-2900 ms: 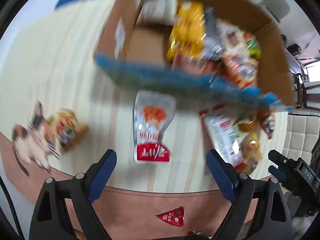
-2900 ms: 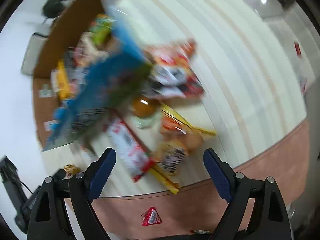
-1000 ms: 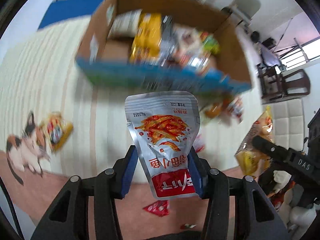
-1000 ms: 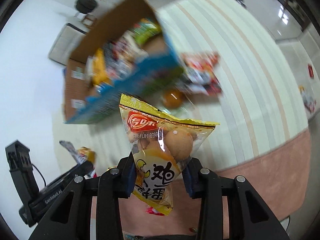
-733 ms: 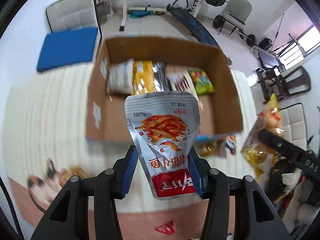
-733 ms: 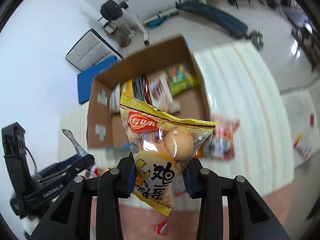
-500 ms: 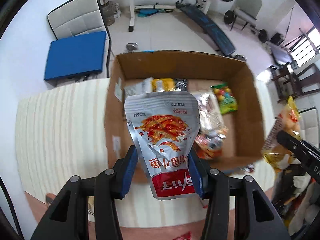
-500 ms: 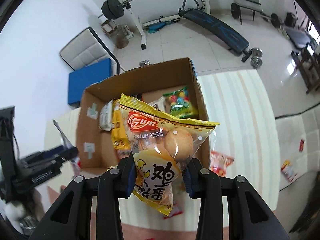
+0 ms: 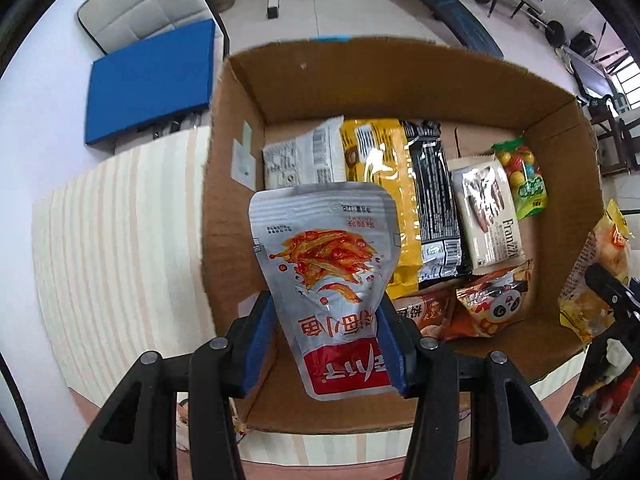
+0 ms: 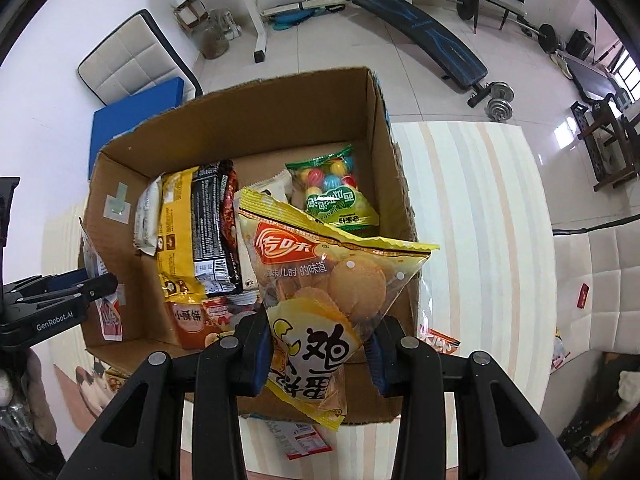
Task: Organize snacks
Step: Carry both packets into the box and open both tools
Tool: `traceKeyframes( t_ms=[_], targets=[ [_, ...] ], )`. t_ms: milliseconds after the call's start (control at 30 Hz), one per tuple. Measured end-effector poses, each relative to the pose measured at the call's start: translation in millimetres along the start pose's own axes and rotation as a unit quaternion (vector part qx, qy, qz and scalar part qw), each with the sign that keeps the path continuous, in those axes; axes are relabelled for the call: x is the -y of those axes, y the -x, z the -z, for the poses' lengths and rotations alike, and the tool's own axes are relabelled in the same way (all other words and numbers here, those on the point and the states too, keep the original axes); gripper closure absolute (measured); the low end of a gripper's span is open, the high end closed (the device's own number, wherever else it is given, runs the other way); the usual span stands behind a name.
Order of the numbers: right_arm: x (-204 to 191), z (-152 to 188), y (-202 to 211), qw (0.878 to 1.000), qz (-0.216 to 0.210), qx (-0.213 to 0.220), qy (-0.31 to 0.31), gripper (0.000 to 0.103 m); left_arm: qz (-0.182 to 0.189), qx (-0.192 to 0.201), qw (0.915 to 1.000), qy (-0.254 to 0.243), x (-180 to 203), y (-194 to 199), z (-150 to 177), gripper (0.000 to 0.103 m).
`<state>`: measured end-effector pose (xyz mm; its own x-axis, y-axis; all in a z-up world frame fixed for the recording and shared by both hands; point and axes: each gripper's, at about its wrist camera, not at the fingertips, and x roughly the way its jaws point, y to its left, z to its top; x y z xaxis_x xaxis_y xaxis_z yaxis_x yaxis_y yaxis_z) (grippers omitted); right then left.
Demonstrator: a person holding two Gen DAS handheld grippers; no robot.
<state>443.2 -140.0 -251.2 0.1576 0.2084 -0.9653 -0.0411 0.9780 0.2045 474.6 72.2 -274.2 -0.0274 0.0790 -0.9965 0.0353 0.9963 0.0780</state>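
Table (image 10: pixel 480 200): striped top, carries the cardboard box (image 9: pixel 400 76), open at the top. Box floor is mostly covered: white pack, yellow bag (image 9: pixel 384 184), black bar, cream pack, green candy bag (image 10: pixel 334 196), red packs at the near wall. A few loose packets lie on the table outside the near and right walls.

Left gripper (image 9: pixel 326 342): jaws clamped on the silver pouch (image 9: pixel 328 264), held above the box's near-left corner, the only bare floor.

Right gripper (image 10: pixel 320 350): jaws clamped on the yellow cookie bag (image 10: pixel 332 280), hanging over the near-right part of the box.

Risks, my read:
- Both are gripped low, so they may tilt on release and land on the rim or outside.
- The cookie bag is puffy and may ride up on the red packs.
- Grippers sit near each other; simultaneous drops could collide.
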Motion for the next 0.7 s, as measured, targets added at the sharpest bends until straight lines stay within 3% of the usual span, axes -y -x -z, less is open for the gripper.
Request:
traceKeyframes(
  t_ms=[233,300,400,500,533,600,700],
  targets=[
    [5.1,-2.3,-14.8,0.999,-0.001,-0.025,-0.021,0.058,0.015,-0.018,0.9993,0.028,-6.5,-11.2,1.5,0.054],
    [6.4,-1.4,-16.0,0.999,0.007,-0.031,-0.024,0.049,0.024,-0.021,0.9990,0.031,-6.9,-13.4,2.7,0.054],
    [9.1,0.5,-13.9,0.999,0.002,-0.030,-0.029,0.034,0.039,-0.021,0.9983,0.038,-9.4,-13.6,5.0,0.042],
    [11.1,2.1,-10.3,0.999,-0.004,-0.029,-0.035,0.033,0.043,-0.015,0.9981,0.041,-9.7,-12.9,9.5,0.037],
    [11.1,3.0,-9.1,0.999,-0.006,-0.030,-0.035,0.032,0.044,-0.015,0.9981,0.040,-8.6,-12.2,10.7,0.029],
    [10.0,4.3,-6.8,0.999,-0.009,-0.031,-0.035,0.016,0.046,-0.012,0.9981,0.039,-7.7,-7.1,12.9,0.016],
    [4.7,8.1,0.2,0.999,-0.009,-0.025,-0.027,0.014,0.048,0.005,0.9981,0.039,-9.0,10.0,17.1,0.015]
  ],
)
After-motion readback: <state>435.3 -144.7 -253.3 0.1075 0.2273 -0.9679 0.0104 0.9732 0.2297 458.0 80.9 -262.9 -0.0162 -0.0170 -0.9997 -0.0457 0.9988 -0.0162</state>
